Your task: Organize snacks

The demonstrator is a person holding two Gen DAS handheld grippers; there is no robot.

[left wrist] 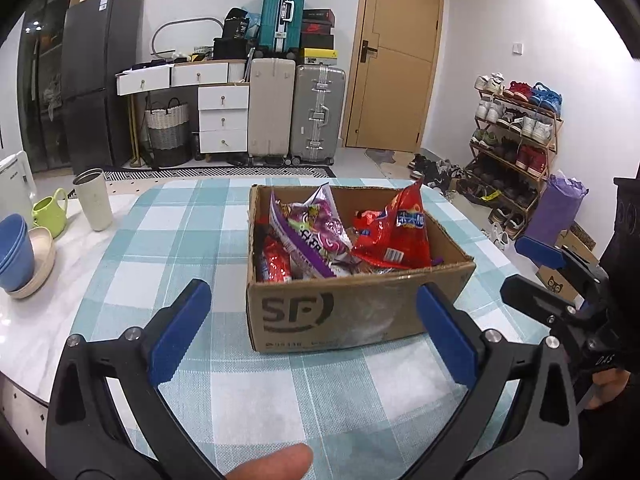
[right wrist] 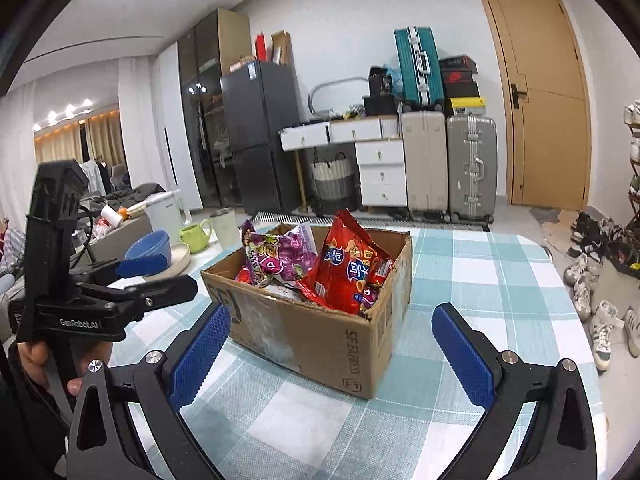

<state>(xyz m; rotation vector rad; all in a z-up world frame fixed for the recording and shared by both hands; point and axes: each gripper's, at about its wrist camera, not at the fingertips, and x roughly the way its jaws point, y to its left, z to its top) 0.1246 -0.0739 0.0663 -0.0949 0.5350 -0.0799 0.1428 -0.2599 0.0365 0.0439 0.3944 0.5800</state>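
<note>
Left wrist view is showing left gripper (left wrist: 312, 332) and right gripper (right wrist: 332, 352) gaping wide, empty, facing cardboard box (left wrist: 340, 312) ahead; approach snack bags (left wrist: 388, 232) from above, avoiding the rim.

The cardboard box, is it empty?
No, the cardboard box holds snack bags, among them a red bag and a purple bag.

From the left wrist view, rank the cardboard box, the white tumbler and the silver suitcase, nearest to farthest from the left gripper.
1. Cardboard box: right ahead of the open left gripper, on the checked cloth.
2. White tumbler: far left, near the table's back edge.
3. Silver suitcase: on the floor by the far wall, beside the door.
</note>
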